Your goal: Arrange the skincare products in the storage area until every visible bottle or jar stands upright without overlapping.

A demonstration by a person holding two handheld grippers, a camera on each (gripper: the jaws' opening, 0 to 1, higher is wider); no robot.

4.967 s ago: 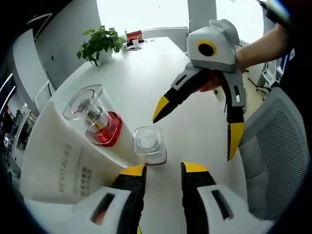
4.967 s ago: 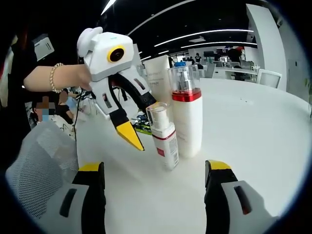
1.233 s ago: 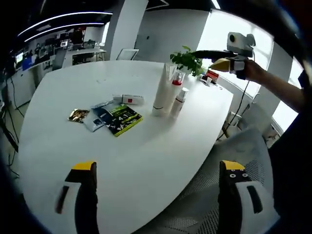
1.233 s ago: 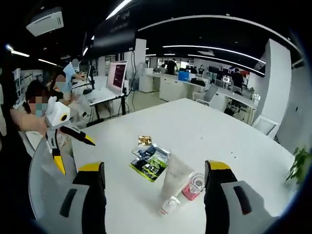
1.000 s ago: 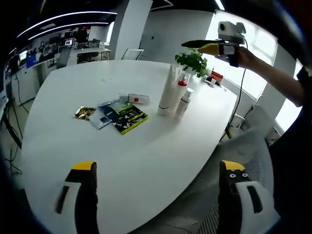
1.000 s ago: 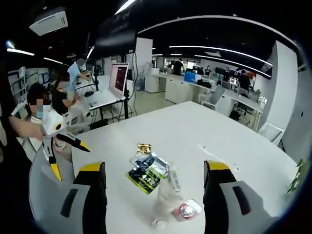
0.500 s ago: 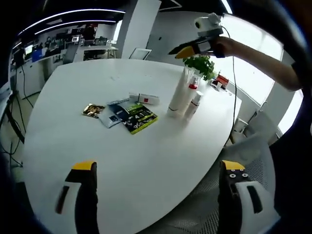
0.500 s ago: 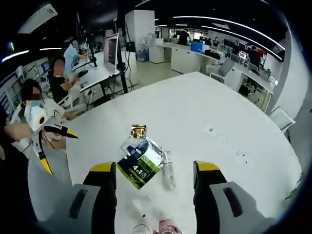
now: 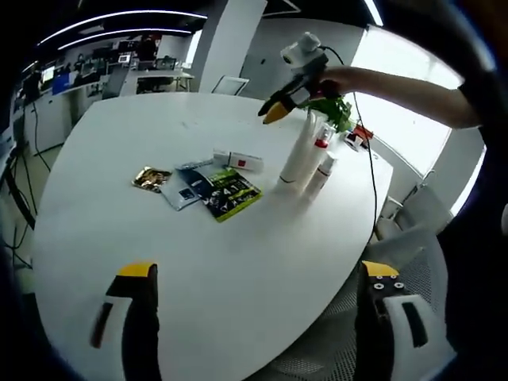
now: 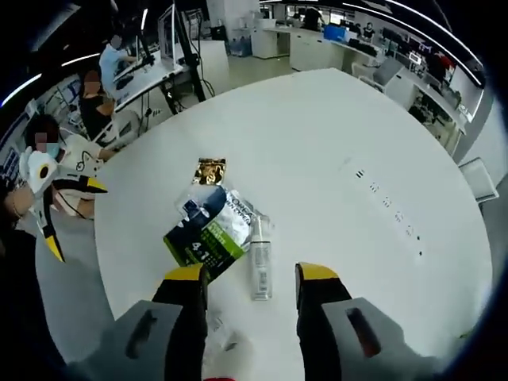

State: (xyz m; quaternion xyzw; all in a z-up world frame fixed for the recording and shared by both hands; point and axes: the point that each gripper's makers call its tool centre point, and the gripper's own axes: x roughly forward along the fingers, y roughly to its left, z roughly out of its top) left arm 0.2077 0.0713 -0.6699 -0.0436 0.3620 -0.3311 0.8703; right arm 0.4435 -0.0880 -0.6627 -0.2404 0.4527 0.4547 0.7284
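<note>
risk: open right gripper point(image 10: 249, 279), descending on small clear lying bottle point(image 10: 260, 268), could topple upright white bottles point(image 9: 305, 158); left gripper point(image 9: 252, 274) open, empty.

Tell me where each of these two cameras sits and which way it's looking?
Left gripper view: rides the left gripper, held low off the table's edge, looking across it at upright bottles; its own fingers frame the bottom.
Right gripper view: rides the right gripper, held high, looking down at the lying tube; its own fingers show below.
Shared: the table, the green packet, the tube, and each other's gripper.
</note>
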